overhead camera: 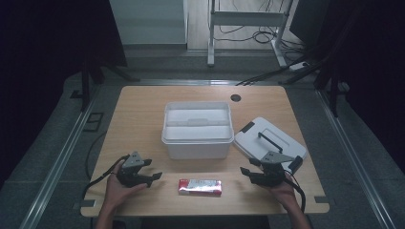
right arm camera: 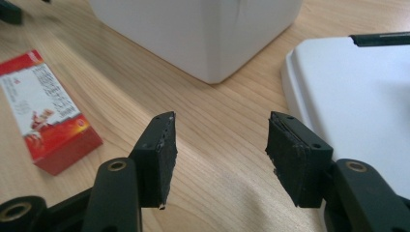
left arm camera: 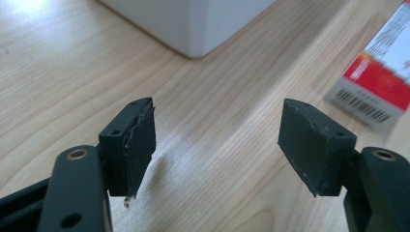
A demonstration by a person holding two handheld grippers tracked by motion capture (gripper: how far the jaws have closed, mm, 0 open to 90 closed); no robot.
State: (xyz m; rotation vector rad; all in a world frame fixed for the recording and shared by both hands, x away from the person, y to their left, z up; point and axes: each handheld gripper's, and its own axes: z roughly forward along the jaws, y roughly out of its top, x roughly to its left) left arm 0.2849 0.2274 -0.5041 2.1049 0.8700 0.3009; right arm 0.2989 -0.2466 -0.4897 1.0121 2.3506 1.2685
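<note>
Start of pick: both grippers, left [overhead camera: 154, 176] and right [overhead camera: 247, 172], rest with fingers apart and empty flanking the red box [overhead camera: 200, 187] at lower centre, so next likely grasp it for the bin [overhead camera: 197, 143].

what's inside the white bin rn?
The white bin stands open, its lid lying off beside it. From the high view a pale inner tray with a handle bar sits inside; whatever lies beneath that tray is covered.
</note>
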